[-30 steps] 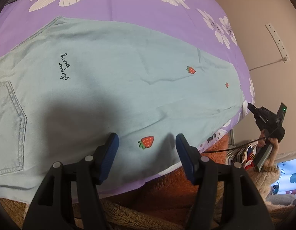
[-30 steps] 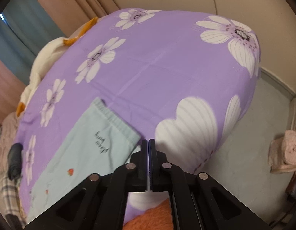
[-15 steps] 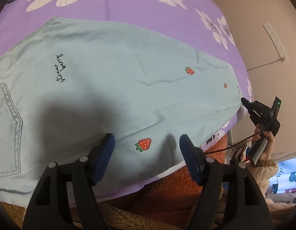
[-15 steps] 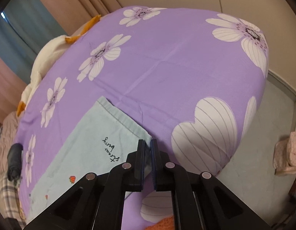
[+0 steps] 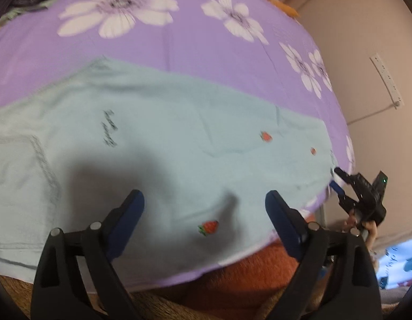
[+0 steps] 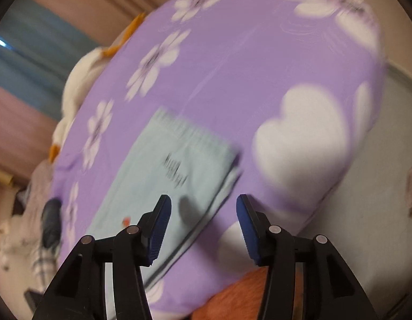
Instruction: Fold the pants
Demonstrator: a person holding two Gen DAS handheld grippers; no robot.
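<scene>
pants (image 5: 166,144) flat on bedspread (image 5: 179,48); left gripper (image 5: 204,200) spread, right gripper (image 6: 203,208) spread

so the pants (image 5: 158,154) lie flat along the near edge of the bed (image 5: 195,42), pocket end left, leg end right. left gripper (image 5: 203,208) sits over the near hem, right gripper (image 5: 339,184) off at the leg end, power strip (image 5: 387,80) on the wall far right
</scene>
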